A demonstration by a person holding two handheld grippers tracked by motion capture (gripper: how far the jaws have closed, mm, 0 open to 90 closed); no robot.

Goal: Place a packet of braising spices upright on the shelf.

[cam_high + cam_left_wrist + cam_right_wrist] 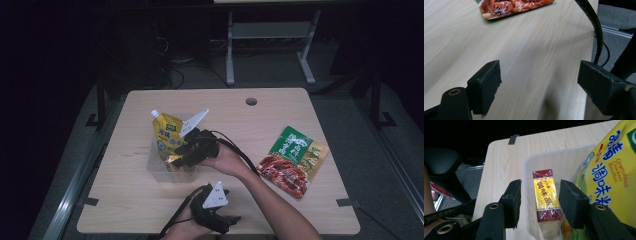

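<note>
A clear plastic bin (157, 167) sits left of the table's middle. In it leans a yellow chicken bouillon pouch (166, 134) with a white cap, seen large at the right of the right gripper view (609, 170). A yellow and red box (546, 195) lies on the bin's floor (554, 162). My right gripper (540, 192) hangs open over the bin's edge (177, 159): one jaw stands outside the bin wall, the other inside, and the box lies between them untouched. My left gripper (227, 220) rests open near the front edge, with bare wood between its jaws (539, 75).
A green and red snack packet (294, 160) lies flat on the right half of the table; its red end (511, 6) shows at the top of the left gripper view. A black cable (594, 22) runs off the table's edge. A round hole (251, 101) marks the far side.
</note>
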